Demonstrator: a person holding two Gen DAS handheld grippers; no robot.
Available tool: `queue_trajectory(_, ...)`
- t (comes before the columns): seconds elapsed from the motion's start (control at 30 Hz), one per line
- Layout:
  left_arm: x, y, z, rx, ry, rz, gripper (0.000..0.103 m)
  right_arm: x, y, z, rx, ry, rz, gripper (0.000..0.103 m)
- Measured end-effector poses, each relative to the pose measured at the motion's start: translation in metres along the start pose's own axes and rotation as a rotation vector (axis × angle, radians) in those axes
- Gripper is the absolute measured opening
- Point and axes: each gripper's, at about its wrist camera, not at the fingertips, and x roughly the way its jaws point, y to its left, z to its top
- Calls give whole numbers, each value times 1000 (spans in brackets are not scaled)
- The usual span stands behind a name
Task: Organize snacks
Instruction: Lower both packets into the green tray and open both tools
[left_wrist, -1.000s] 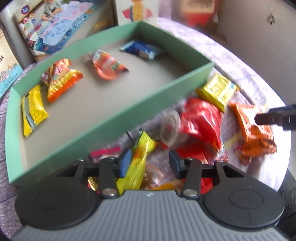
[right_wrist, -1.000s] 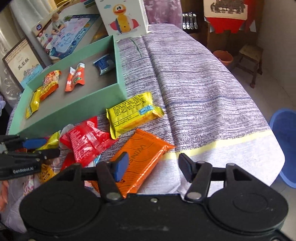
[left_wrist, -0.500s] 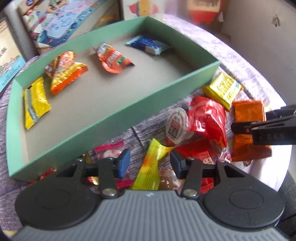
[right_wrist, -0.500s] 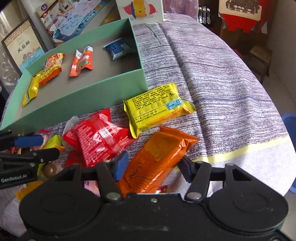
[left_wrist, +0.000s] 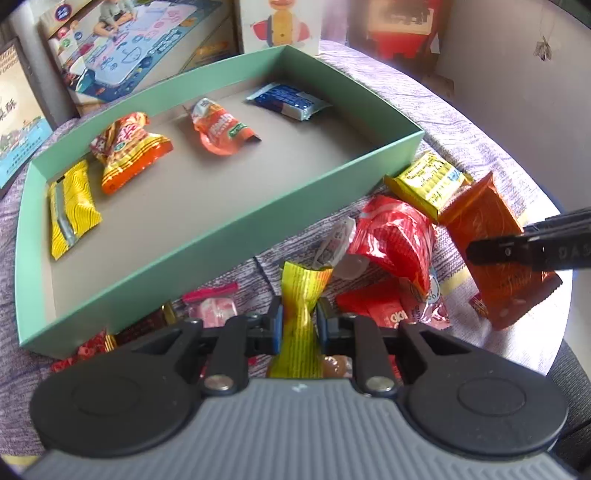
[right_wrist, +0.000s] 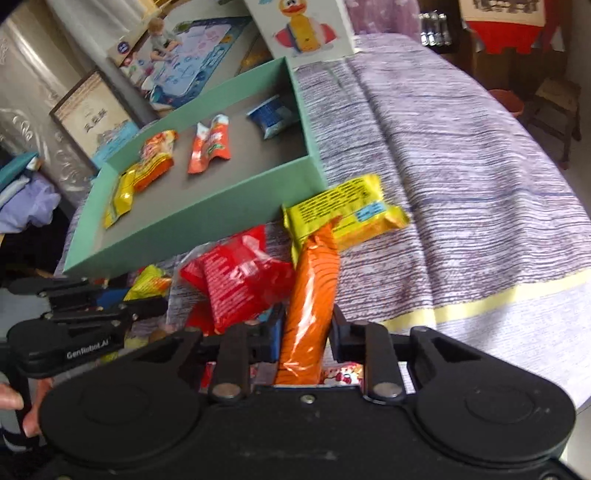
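Between left gripper (left_wrist: 298, 325) jaws: yellow candy wrapper (left_wrist: 301, 295), pinched.

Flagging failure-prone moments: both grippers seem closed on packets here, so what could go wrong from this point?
1. The left gripper pinches the crinkly yellow snack packet at a narrow twisted part; it may slip.
2. The right gripper holds the long orange foil packet, whose far end overlaps the flat yellow packet; lifting could drag it.
3. Both must clear the green cardboard tray wall.
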Motion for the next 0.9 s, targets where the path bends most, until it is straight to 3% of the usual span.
queue_trajectory(0.1,1,3,1,-25,2,0,18,-2,-8,6,1,-11,-54,32)
queue_trajectory(0.23,3,4,0,-43,-5,-19,18,-18,-20,7,20,-57,-168,57)
queue_trajectory(0.33,4,6,0,-61,-12,-36,18,-28,-18,5,26,-63,-202,58)
queue_trajectory(0.43,5,9,-1,-78,-18,-55,18,-22,-2,3,9,-17,-176,59)
queue_trajectory(0.53,4,14,-4,-89,-21,-66,18,-2,16,2,-49,41,-219,70)
queue_trajectory(0.63,3,18,-7,-103,-22,-76,18,17,25,4,-98,86,-263,68)
queue_trajectory(0.67,3,19,-8,-107,-24,-80,18,22,26,3,-109,89,-281,53)
queue_trajectory(0.9,-7,24,-6,-141,-48,-124,18,3,19,3,-58,52,-234,51)
